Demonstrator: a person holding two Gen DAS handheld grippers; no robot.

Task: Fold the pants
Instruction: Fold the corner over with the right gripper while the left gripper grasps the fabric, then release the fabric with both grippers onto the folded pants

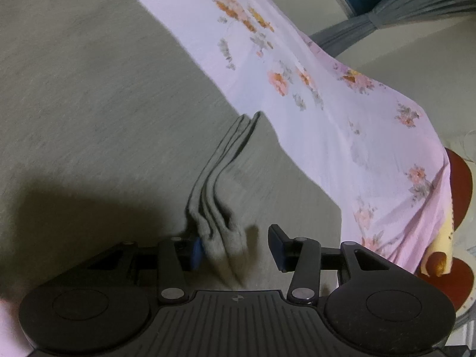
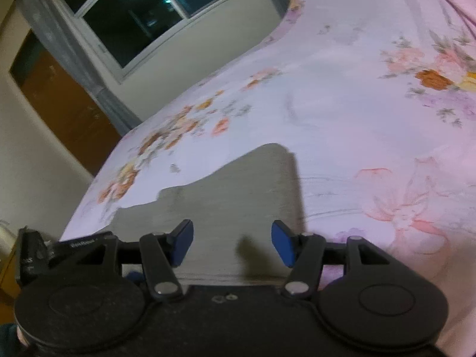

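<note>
A: Fingers, left gripper [image 1: 236, 247]?
B: Apart. A bunched ridge [image 1: 220, 208] of the grey pants [image 1: 89, 104] stands between them, against the left-side pad [image 1: 197, 253]; the other pad is clear of it. Gripper tilts down at the cloth.
A: Right gripper [image 2: 232, 244]?
B: Fingers about half-wide, nothing between. Angled down, low over the near part of the pants.
A: Pants where?
B: Spread flat on the floral bedsheet [image 1: 327, 104]. Sheet runs on past them toward the window [image 2: 142, 9].
</note>
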